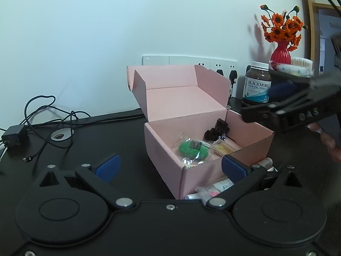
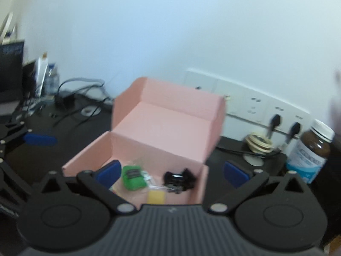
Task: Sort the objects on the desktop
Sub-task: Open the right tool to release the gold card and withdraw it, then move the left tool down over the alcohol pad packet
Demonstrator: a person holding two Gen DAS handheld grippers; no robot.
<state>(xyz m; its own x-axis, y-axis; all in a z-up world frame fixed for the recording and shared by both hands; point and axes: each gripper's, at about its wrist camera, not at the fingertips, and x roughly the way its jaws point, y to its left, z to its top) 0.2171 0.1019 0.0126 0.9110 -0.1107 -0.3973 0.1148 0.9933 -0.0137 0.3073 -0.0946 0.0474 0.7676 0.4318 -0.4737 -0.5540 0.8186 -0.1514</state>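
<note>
– Blue-padded jaws of the left gripper [image 1: 170, 166] stand wide apart, holding nothing, low over the desk [image 1: 85, 149] at the near corner of the pink box [image 1: 162, 147].

– And the right gripper [image 2: 172, 171]?

– Spread wide too, empty, above the box's open front.

– What's sorted?

– Inside lie a green packet [image 1: 192, 148], a yellow packet [image 1: 222, 148] and a black clip [image 1: 216, 131].

– Left over?

– An alcohol-wipe sachet [image 1: 222, 186], a marker [image 1: 265, 162] and a small pink bag [image 1: 205, 192] outside, beside the box. I'd judge it about halfway.

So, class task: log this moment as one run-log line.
left tool: open, empty | right tool: open, empty | pink box: lid up | inside: green packet, black clip
</note>
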